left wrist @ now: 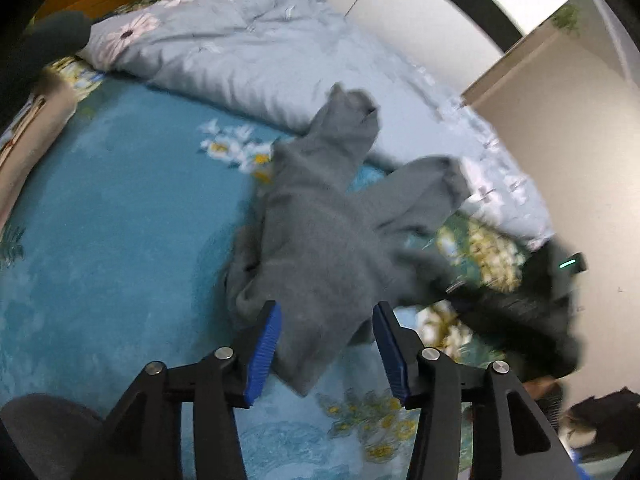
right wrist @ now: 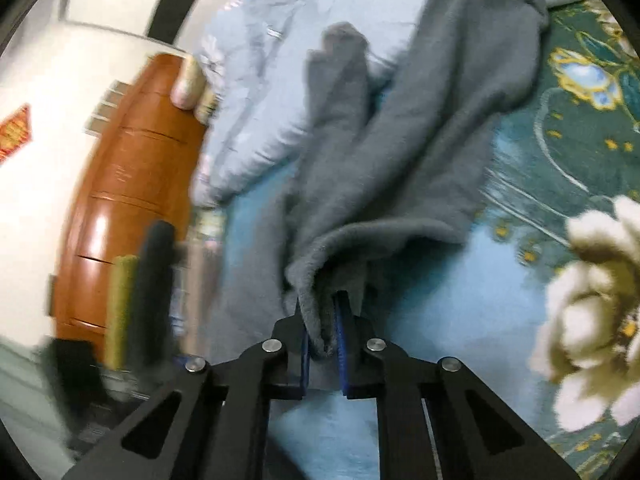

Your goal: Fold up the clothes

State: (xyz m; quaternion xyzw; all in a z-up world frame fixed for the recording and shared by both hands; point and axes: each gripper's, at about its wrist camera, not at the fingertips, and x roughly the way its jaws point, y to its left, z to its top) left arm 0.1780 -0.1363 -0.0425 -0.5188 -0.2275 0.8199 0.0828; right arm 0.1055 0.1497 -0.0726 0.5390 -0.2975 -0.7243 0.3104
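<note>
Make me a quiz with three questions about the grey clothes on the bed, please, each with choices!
1. Where does the grey garment lie?
A. on a wooden floor
B. on the blue flowered bedspread
C. in a basket

2. What colour are the pads on the left gripper?
A. blue
B. red
C. yellow

3. What is the right gripper doing?
A. hanging open over the bed
B. gripping a pillow
C. pinching an edge of the grey garment

Answers: 1 B, the blue flowered cover shows all round the cloth. 2 A, both pads are bright blue. 3 C, its jaws are shut with a fold of grey cloth squeezed between them.
</note>
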